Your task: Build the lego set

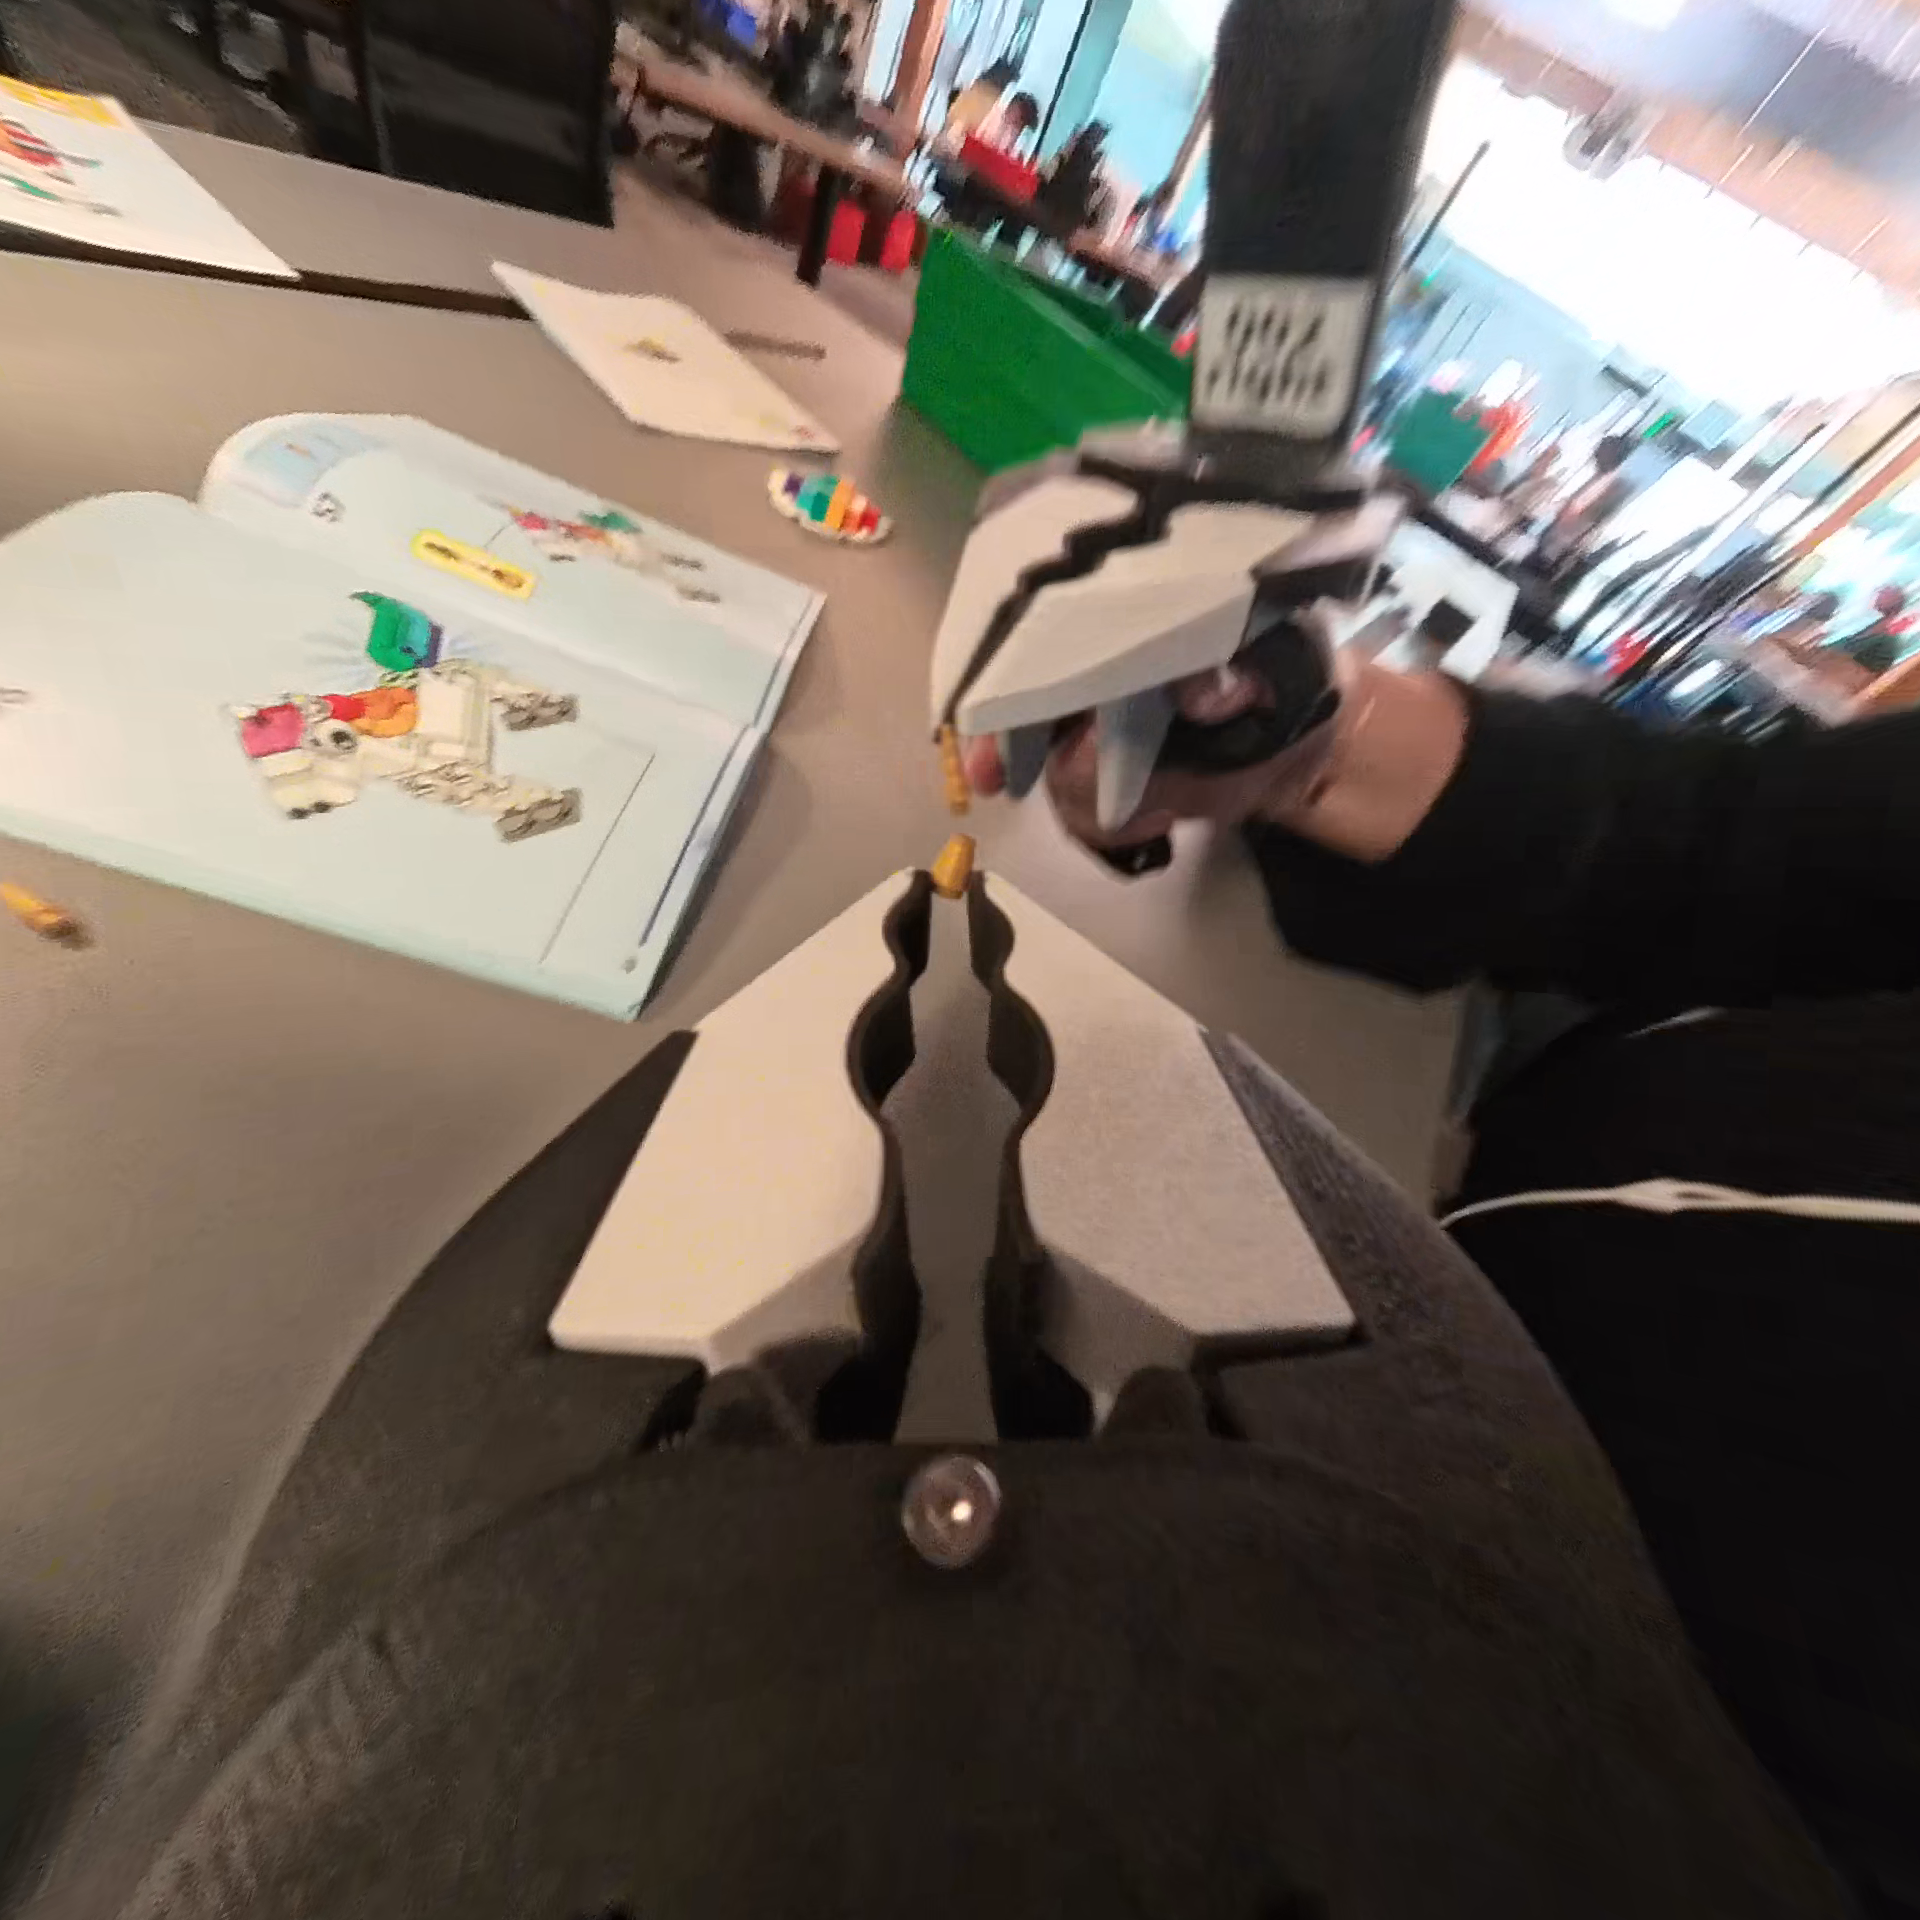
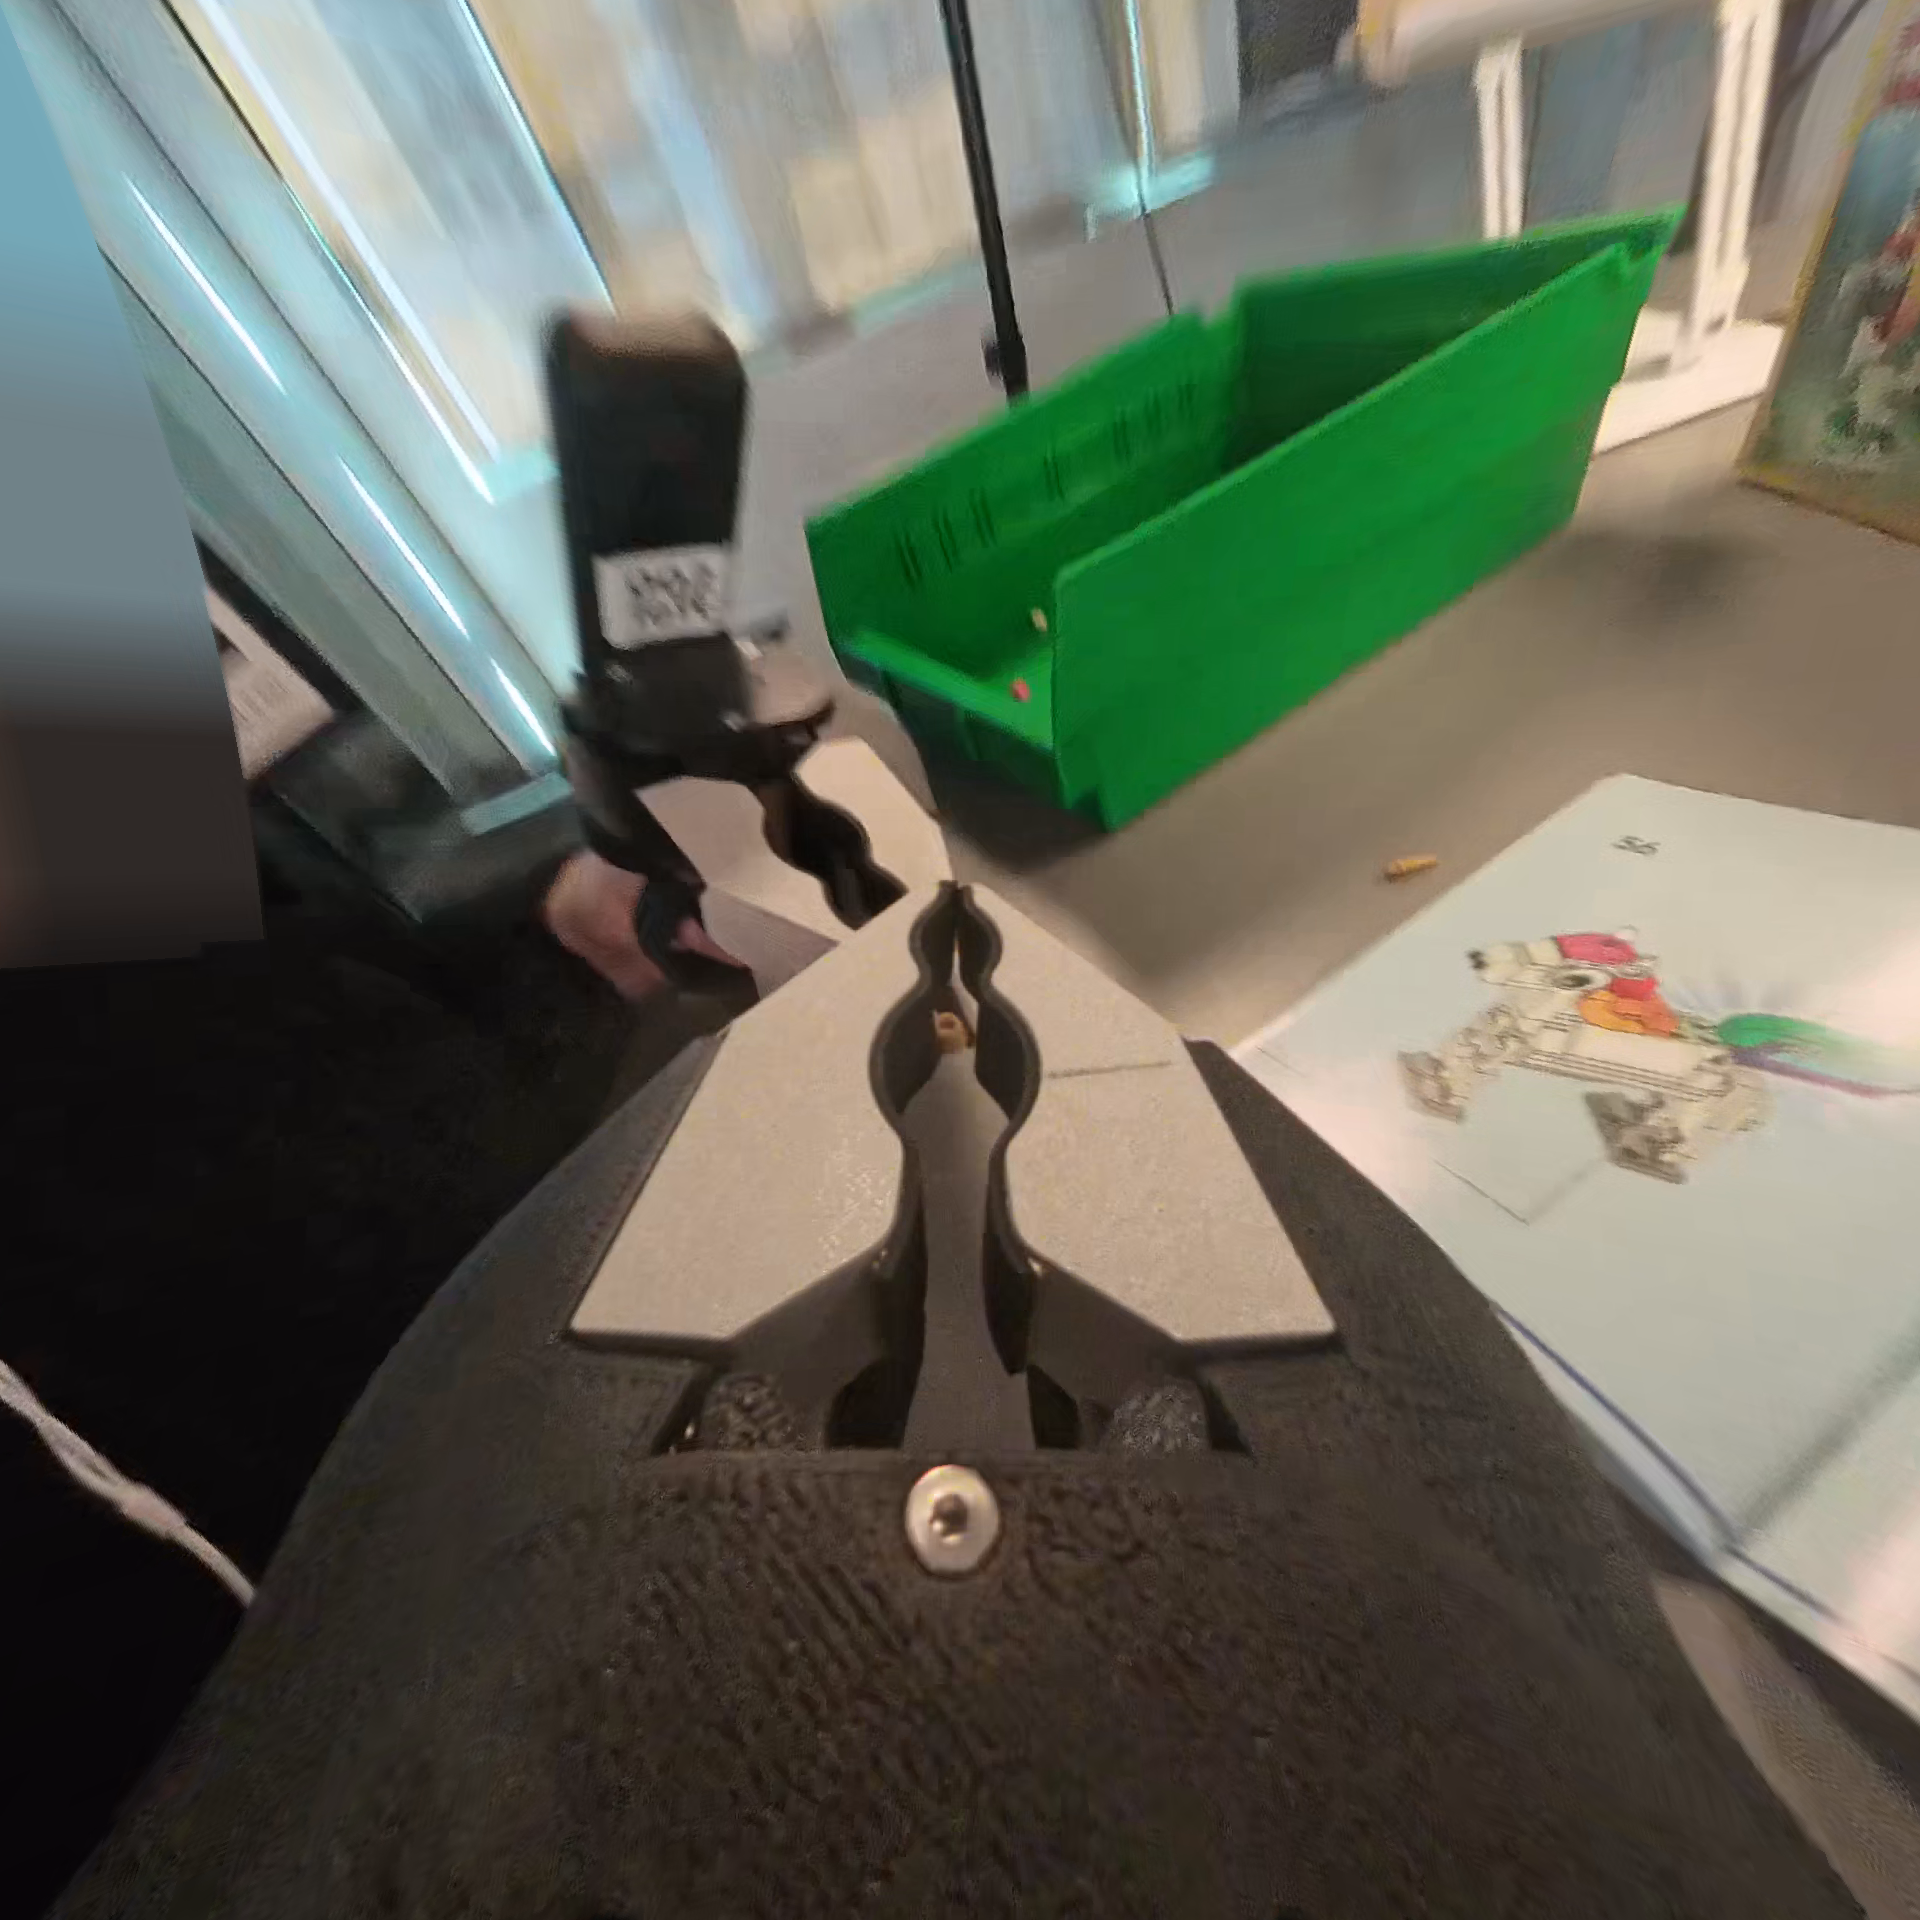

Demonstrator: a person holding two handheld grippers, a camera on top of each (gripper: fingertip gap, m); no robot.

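Note:
My left gripper point(image 1: 951, 883) is shut on a small gold cone-shaped piece point(image 1: 954, 865) that sticks out of its tip. My right gripper point(image 1: 951, 730) comes in from the upper right, held by a hand in a black sleeve, and is shut on a thin gold piece point(image 1: 954, 781) that hangs from its tip. The two gold pieces are end to end with a small gap, above the grey table point(image 1: 312, 1091). In the right wrist view my right gripper point(image 2: 948, 902) is shut, a gold bit point(image 2: 948, 1034) shows through the finger gap, and the left gripper point(image 2: 883, 873) meets its tip.
An open instruction booklet point(image 1: 395, 675) point(image 2: 1610, 1143) lies left of the grippers. A small multicoloured build point(image 1: 831, 506) sits beyond it. A green bin point(image 1: 1018, 353) point(image 2: 1195, 623) stands behind. A loose gold piece point(image 1: 42, 914) point(image 2: 1410, 865) lies on the table. More booklets point(image 1: 665, 364) lie farther back. The grippers are tip to tip, or close to it.

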